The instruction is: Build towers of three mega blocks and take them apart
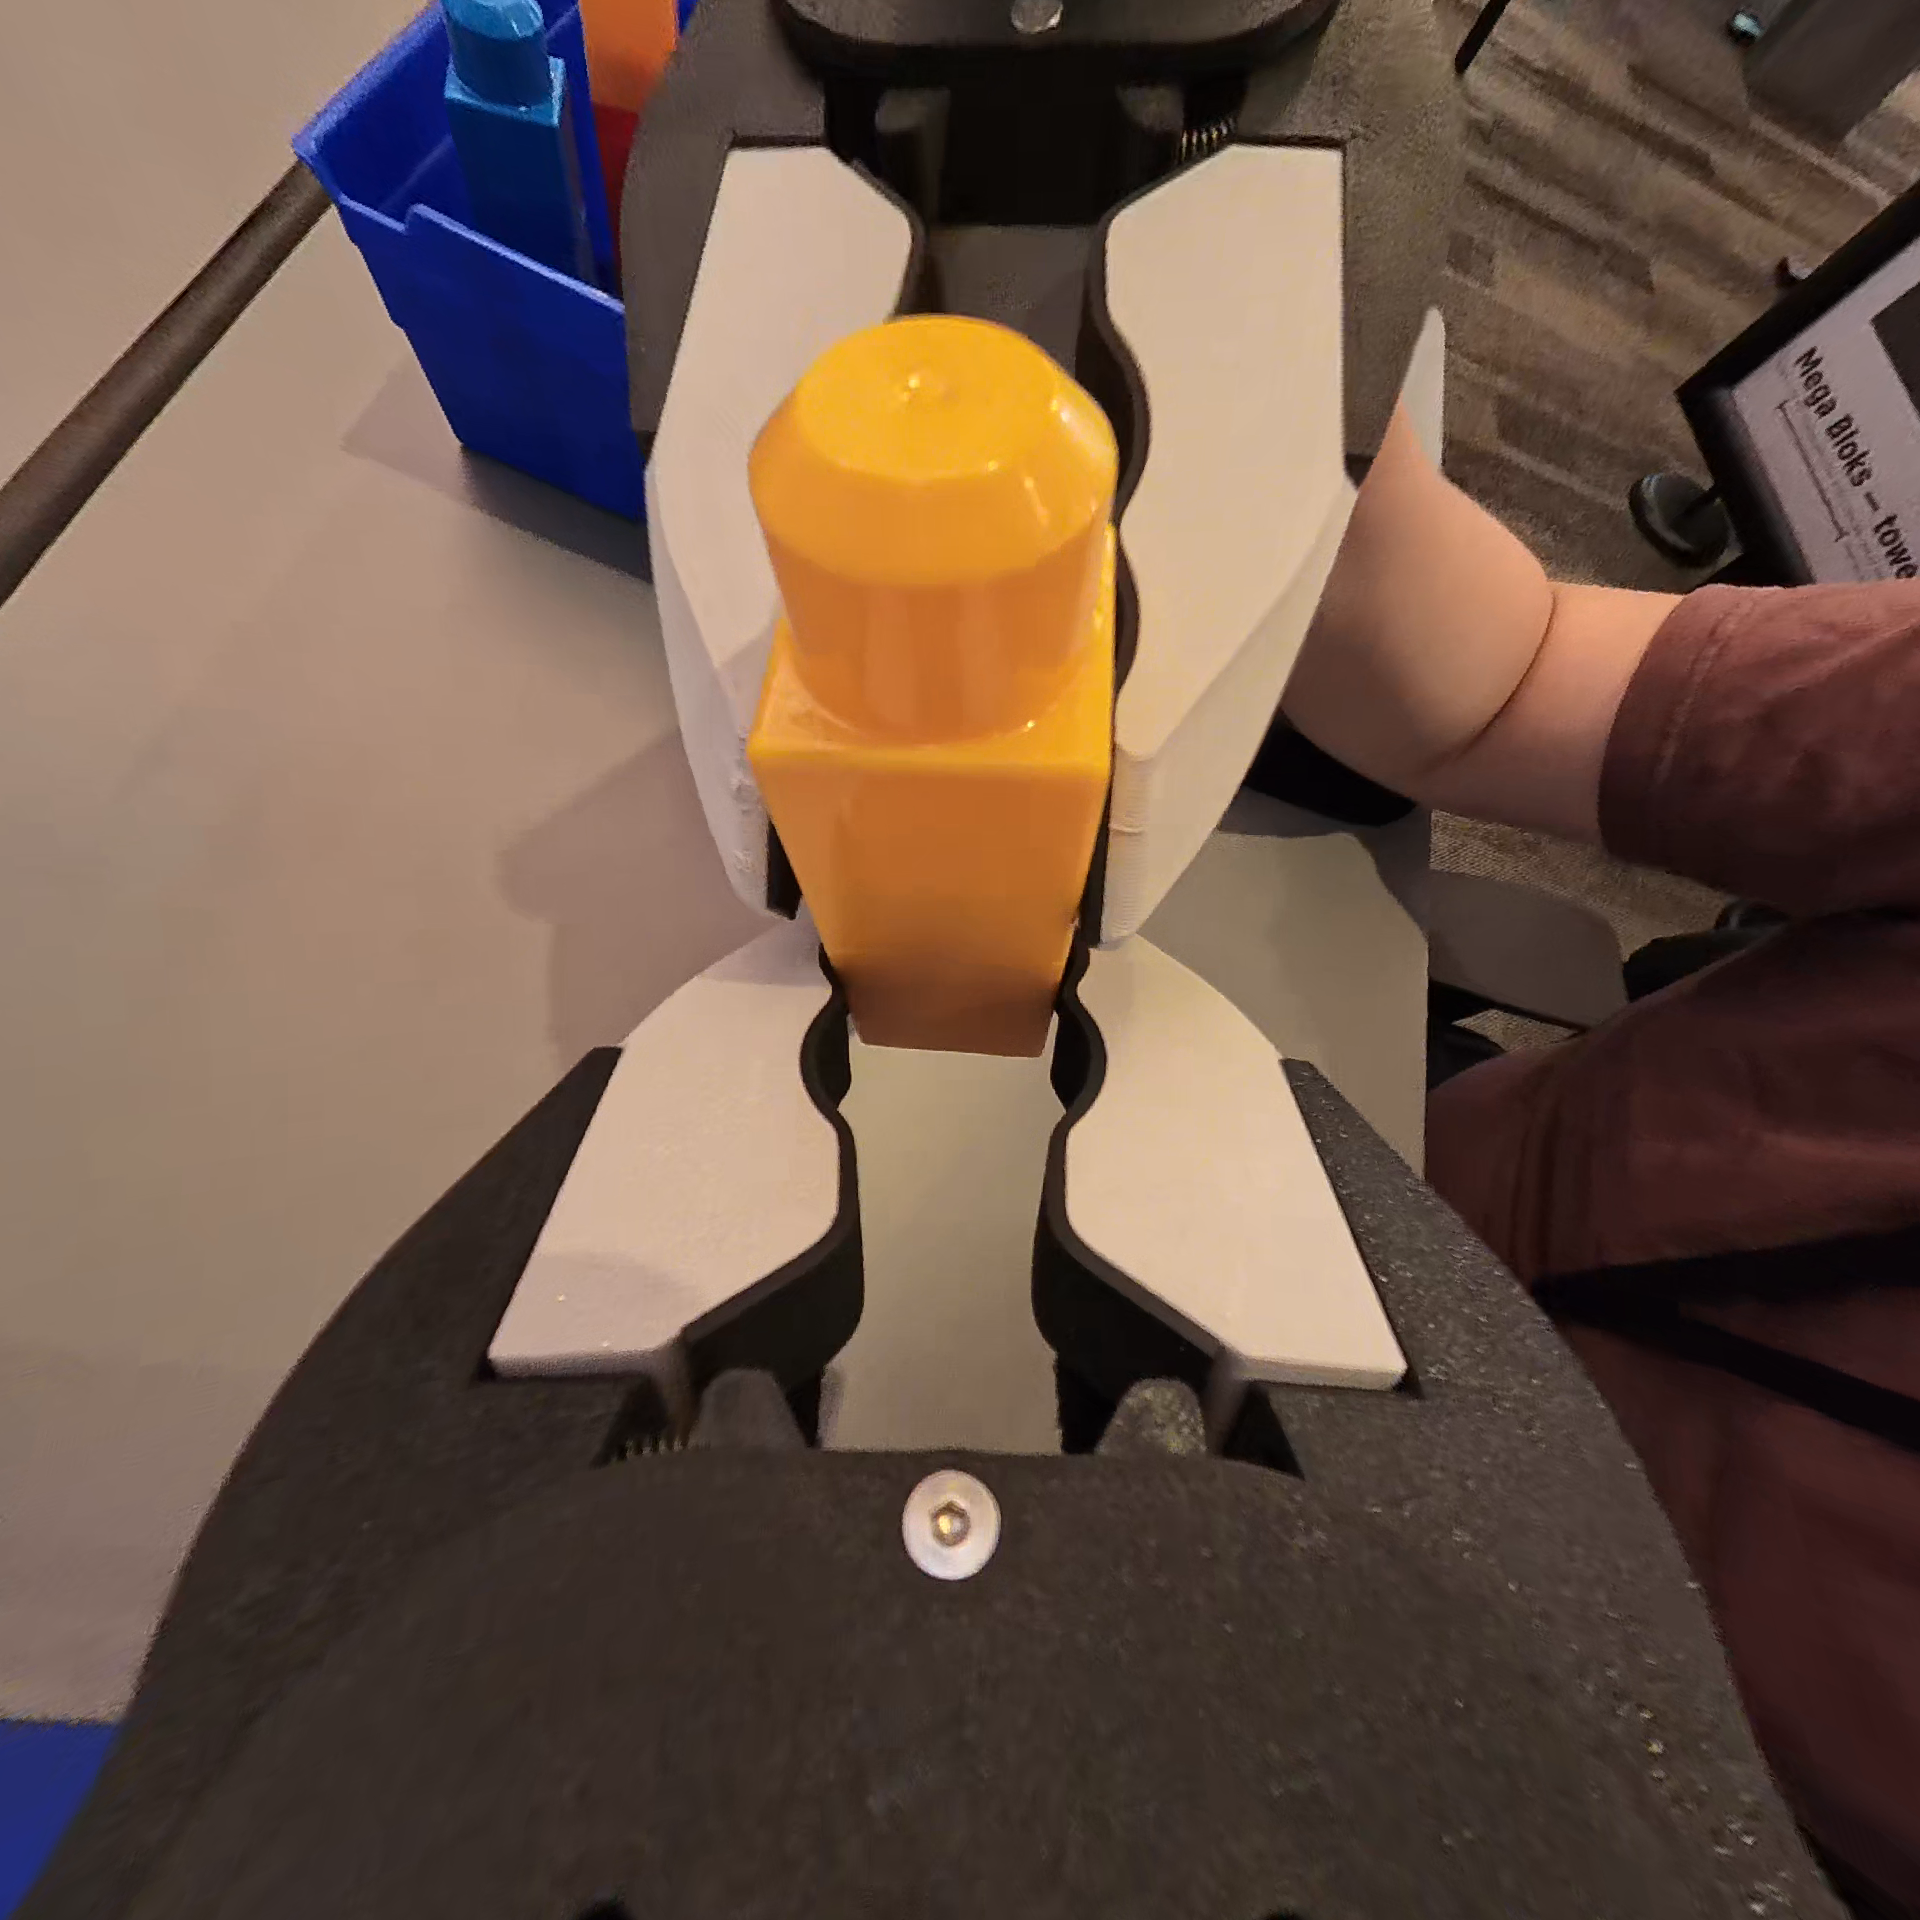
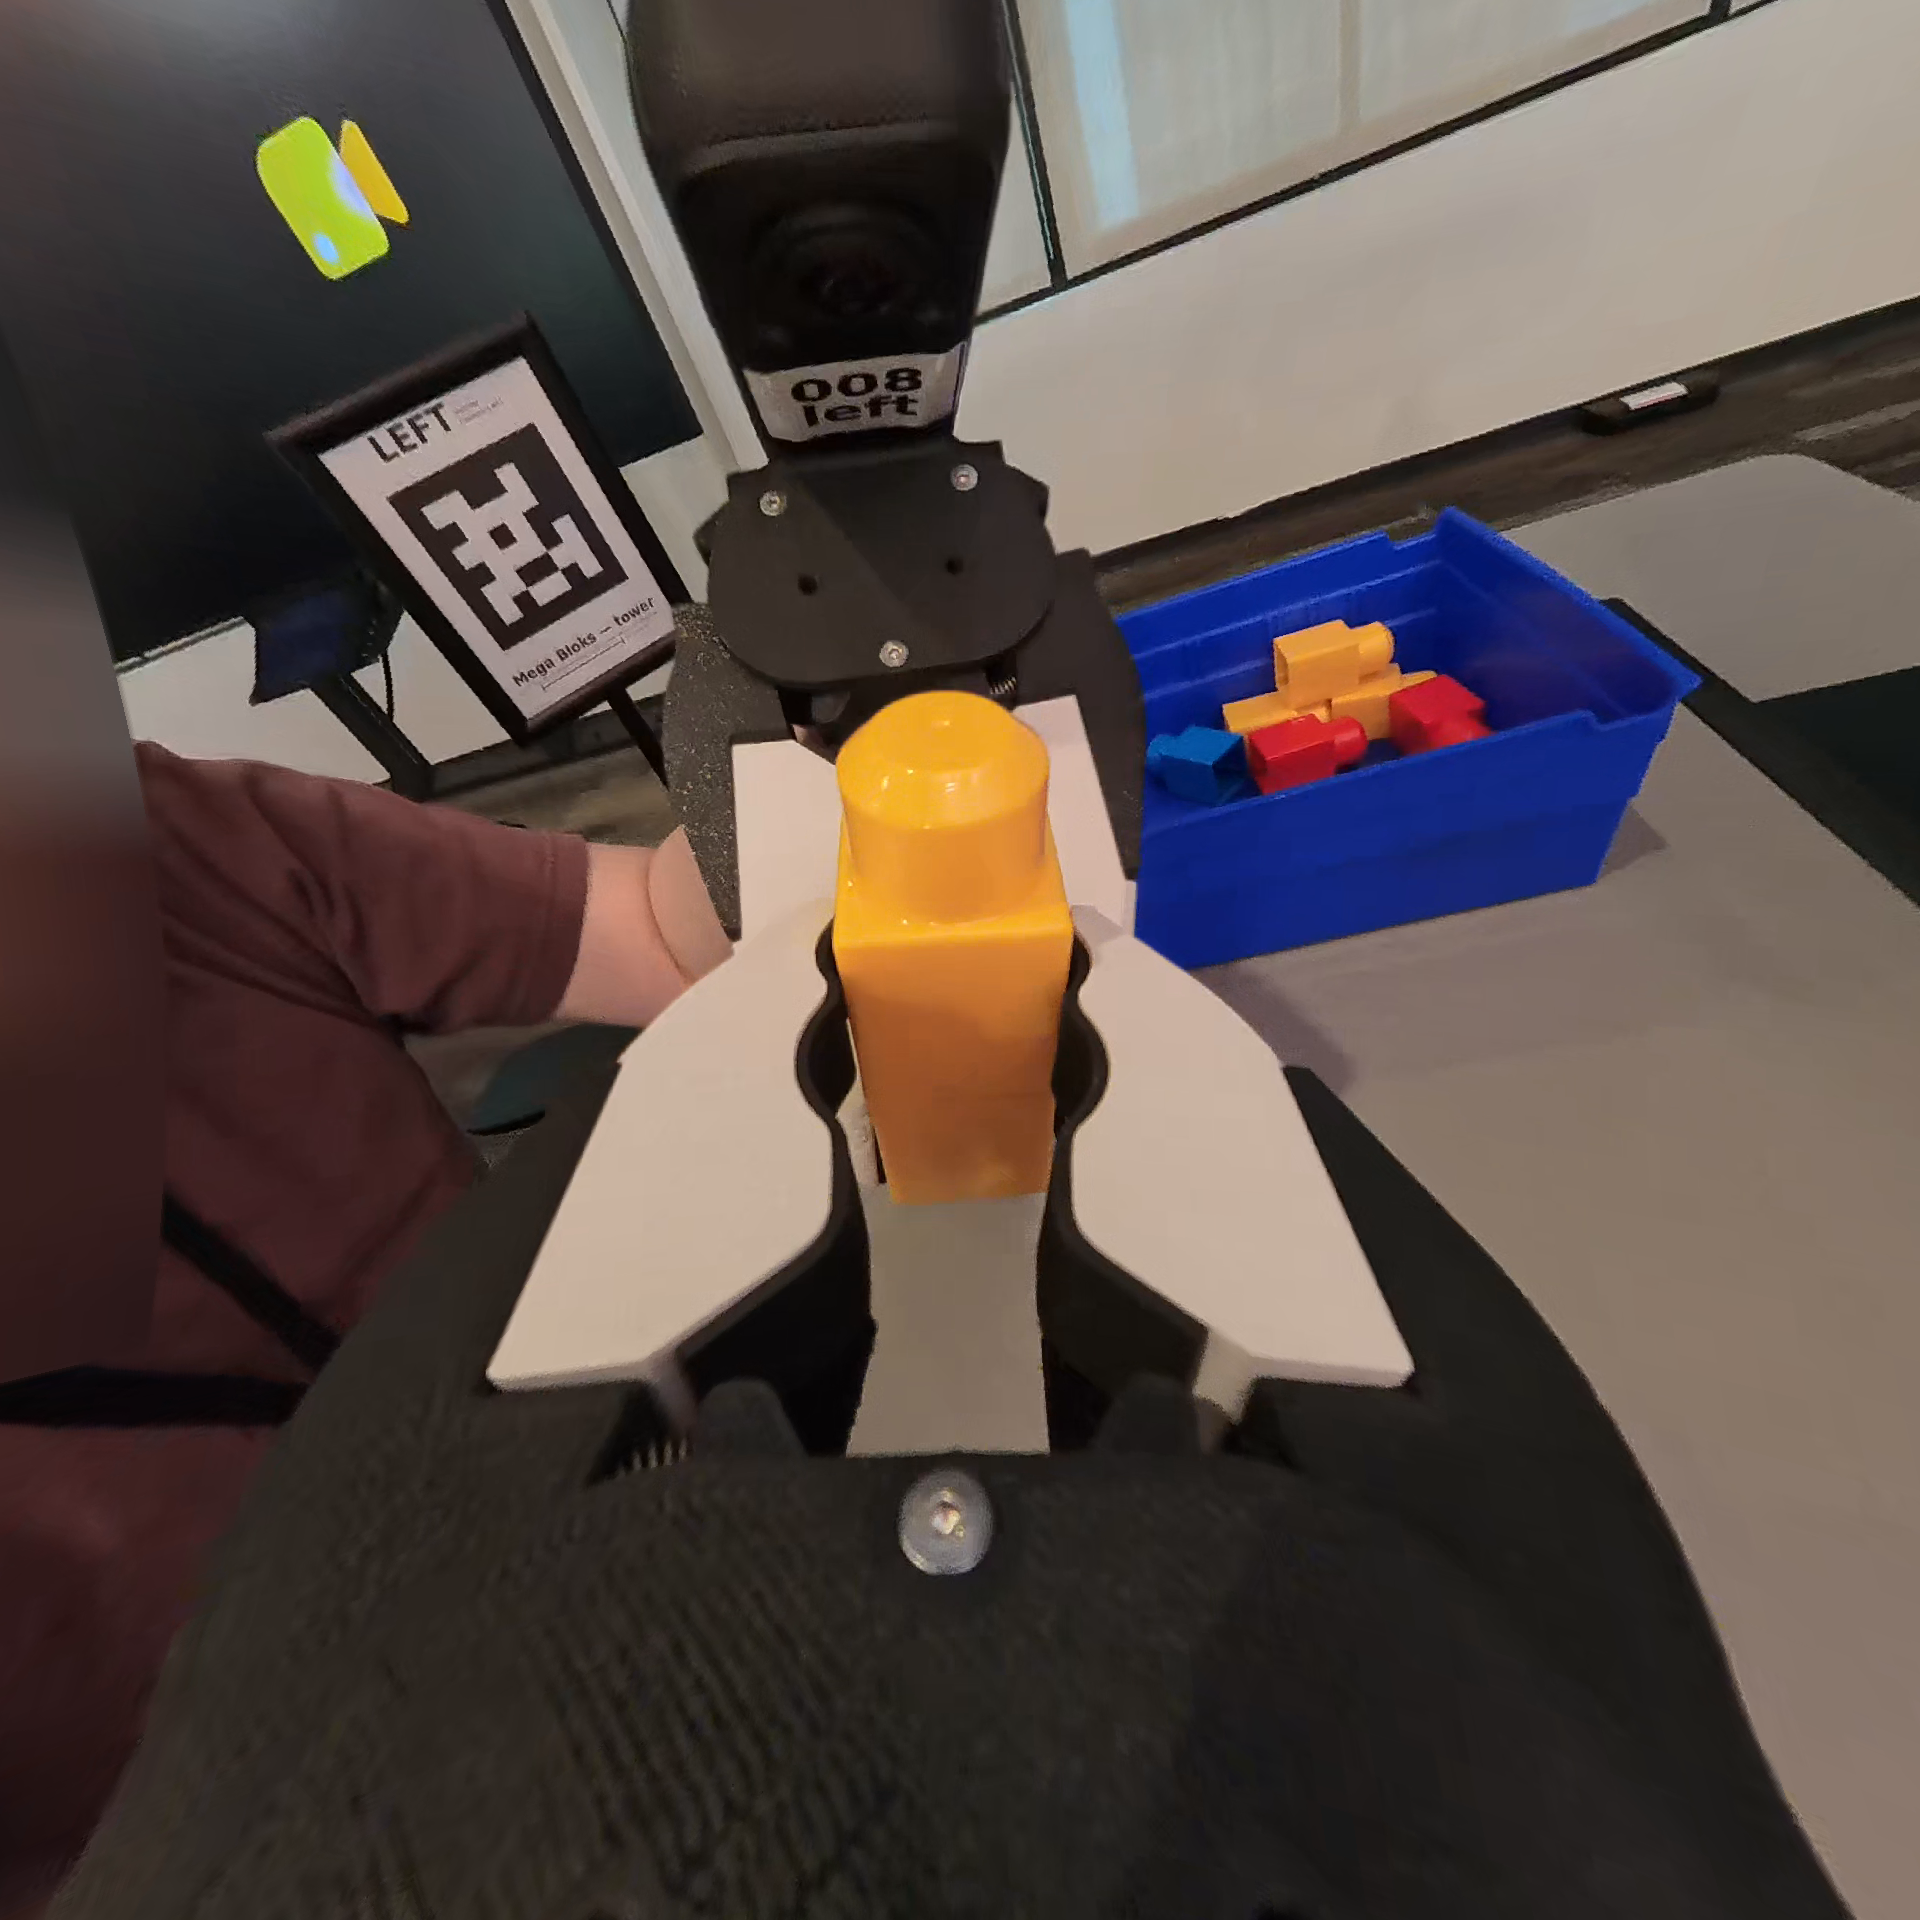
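Two hand-held tongs face each other, both closed on one orange block stack (image 2: 951, 987) held above the grey table (image 2: 1558, 1091). The right gripper (image 2: 951, 1039) clamps the upper block; the left gripper (image 1: 951, 997) pinches the lower one, apparently to pull them apart. At two o'clock from the right gripper, a blue bin (image 2: 1455, 862) holds spare blocks (image 2: 1340, 707).
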The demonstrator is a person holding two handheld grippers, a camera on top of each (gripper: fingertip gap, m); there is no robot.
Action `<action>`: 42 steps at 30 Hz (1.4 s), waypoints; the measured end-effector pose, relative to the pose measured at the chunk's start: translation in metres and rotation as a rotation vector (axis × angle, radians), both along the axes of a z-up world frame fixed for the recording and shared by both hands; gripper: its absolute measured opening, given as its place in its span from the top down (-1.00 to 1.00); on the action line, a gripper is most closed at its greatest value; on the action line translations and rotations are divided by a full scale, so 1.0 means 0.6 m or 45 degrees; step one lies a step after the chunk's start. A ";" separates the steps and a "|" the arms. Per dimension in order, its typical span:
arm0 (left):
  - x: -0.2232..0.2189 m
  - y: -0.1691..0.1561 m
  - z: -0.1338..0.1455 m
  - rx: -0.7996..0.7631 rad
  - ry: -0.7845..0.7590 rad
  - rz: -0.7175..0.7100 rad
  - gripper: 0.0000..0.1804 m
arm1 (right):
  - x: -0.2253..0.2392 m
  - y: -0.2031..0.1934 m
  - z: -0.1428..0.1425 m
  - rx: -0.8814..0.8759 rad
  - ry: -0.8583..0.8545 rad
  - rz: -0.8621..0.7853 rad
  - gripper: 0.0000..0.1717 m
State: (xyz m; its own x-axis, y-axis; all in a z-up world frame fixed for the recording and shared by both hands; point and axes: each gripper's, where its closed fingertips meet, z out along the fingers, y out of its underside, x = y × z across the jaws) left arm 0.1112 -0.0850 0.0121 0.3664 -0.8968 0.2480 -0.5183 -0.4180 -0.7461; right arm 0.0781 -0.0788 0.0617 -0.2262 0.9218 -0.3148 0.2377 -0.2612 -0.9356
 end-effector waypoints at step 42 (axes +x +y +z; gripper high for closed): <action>-0.017 0.003 0.041 -0.116 -0.287 -0.053 0.60 | -0.019 0.026 0.038 -0.165 0.159 -0.249 0.31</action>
